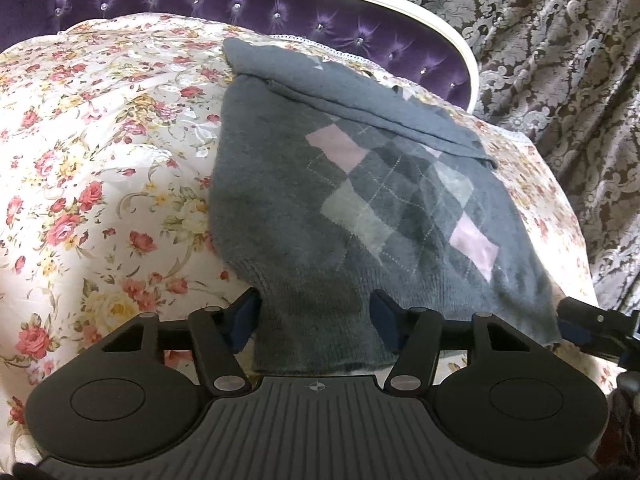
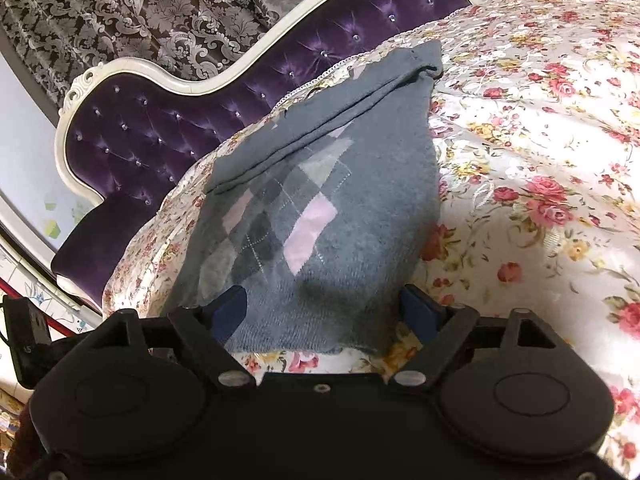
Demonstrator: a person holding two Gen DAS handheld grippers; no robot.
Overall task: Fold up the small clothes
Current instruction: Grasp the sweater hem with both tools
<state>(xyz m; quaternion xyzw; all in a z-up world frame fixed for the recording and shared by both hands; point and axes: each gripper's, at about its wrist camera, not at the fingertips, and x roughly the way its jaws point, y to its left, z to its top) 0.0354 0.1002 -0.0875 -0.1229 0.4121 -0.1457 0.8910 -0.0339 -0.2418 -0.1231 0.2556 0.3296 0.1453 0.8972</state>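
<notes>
Both tongs [image 1: 316, 314] [image 2: 324, 310] agape astride sweater [image 1: 360, 200] hem.

Left gripper [image 1: 316, 320] spread (wide) astride grey sweater [image 1: 360, 208] hem.

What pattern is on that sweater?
Grey sweater with pink and pale grey argyle diamonds; clearest in the left wrist view.

I see the sweater [image 1: 280, 184] as fuzzy matt grey knit, ribbed at the hem, with flat pink and pale argyle diamonds. The bedspread [image 1: 100, 168] is glossy satin-like floral cloth with a lace edge. The headboard [image 2: 160, 128] is shiny purple tufted velvet with sparkling studs in a smooth cream frame. My left gripper [image 1: 316, 316] is matt black plastic with metal pivots; its fingers [image 1: 384, 316] carry matt blue pads. The curtain [image 1: 540, 60] is sheeny damask.
</notes>
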